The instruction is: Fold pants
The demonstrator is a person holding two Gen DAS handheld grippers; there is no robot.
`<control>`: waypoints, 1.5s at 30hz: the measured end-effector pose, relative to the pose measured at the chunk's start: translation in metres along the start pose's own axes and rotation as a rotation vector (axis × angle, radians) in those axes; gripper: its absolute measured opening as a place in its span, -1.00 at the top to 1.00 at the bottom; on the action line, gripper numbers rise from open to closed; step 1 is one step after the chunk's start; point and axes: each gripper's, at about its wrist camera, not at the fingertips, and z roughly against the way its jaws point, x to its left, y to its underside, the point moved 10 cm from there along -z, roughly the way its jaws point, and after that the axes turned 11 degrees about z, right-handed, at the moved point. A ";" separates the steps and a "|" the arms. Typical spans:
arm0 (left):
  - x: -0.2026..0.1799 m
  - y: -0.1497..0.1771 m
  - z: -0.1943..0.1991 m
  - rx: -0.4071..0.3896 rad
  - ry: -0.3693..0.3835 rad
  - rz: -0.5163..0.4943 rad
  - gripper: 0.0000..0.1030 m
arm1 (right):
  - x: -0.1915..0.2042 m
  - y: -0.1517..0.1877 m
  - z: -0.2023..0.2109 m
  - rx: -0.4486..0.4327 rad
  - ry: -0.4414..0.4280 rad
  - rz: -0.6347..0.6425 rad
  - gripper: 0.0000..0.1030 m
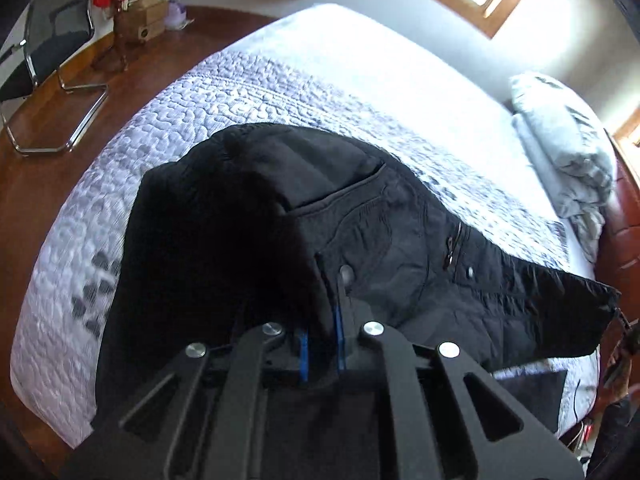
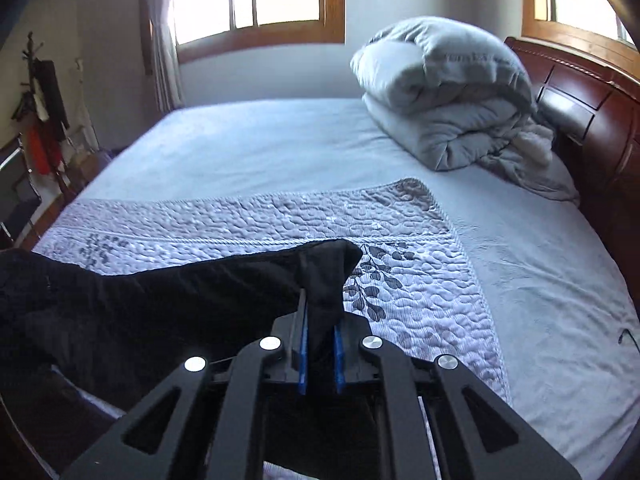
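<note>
Black pants (image 1: 360, 220) are held stretched over the quilted grey bedspread (image 1: 240, 92). The waist part with a zip pocket and snap buttons faces the left wrist camera. My left gripper (image 1: 326, 300) is shut on the pants fabric near the waist; its tips are partly hidden by cloth. In the right wrist view the pants (image 2: 160, 300) run off to the left, and my right gripper (image 2: 320, 300) is shut on one end of them, lifted a little above the bedspread (image 2: 400, 240).
A rolled grey duvet (image 2: 452, 92) lies at the head of the bed by the dark wooden headboard (image 2: 592, 112). A chrome chair (image 1: 52, 60) and a coat stand stand on the wooden floor (image 1: 36, 184) to the left. Windows are behind the bed.
</note>
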 end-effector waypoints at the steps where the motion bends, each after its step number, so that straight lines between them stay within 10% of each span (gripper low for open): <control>1: 0.004 0.011 0.009 -0.010 0.010 -0.005 0.85 | -0.002 0.008 0.016 -0.028 0.016 -0.012 0.82; 11: 0.062 0.089 0.061 -0.022 0.132 0.091 0.84 | -0.024 0.110 0.110 -0.124 0.040 -0.176 0.83; 21: 0.115 0.162 0.056 0.022 0.166 0.116 0.70 | -0.009 0.234 0.131 0.030 0.029 -0.304 0.83; 31: 0.150 0.194 0.080 -0.048 0.163 0.170 -0.29 | 0.007 0.314 0.109 0.188 0.041 -0.349 0.81; 35: 0.150 0.207 0.115 -0.085 0.253 0.257 -0.75 | 0.004 0.319 0.113 0.204 0.054 -0.365 0.54; 39: 0.130 0.211 0.138 -0.090 0.364 0.333 -0.82 | 0.002 0.320 0.122 0.222 0.074 -0.365 0.14; 45: 0.074 0.215 0.164 -0.091 0.678 0.451 -0.84 | 0.001 0.326 0.143 0.215 0.078 -0.404 0.09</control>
